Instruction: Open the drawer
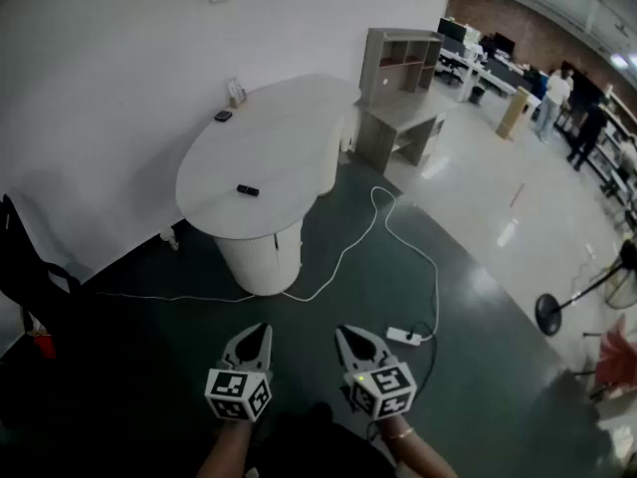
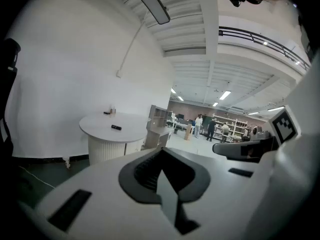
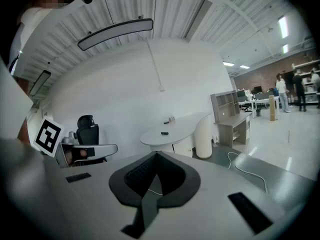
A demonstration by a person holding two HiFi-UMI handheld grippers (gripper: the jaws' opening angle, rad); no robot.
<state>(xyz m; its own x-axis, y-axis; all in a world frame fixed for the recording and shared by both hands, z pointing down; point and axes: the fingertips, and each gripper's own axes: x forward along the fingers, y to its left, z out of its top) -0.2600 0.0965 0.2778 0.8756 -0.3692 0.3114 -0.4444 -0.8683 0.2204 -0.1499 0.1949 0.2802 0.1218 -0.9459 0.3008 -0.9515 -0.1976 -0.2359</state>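
Dark green floor (image 1: pixel 378 297) separates the white rounded worktop (image 1: pixel 289 137) from the left gripper (image 1: pixel 262 331) and right gripper (image 1: pixel 344 333), both closed and empty.

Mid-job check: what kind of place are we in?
Probably an open-plan office or lab: a white table, a desk with shelves, and rows of workstations with people beyond.

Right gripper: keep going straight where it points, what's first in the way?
Right gripper tilts slightly down toward the table base. Likely it meets the floor first, near the cable; otherwise the base. Depth is unclear.
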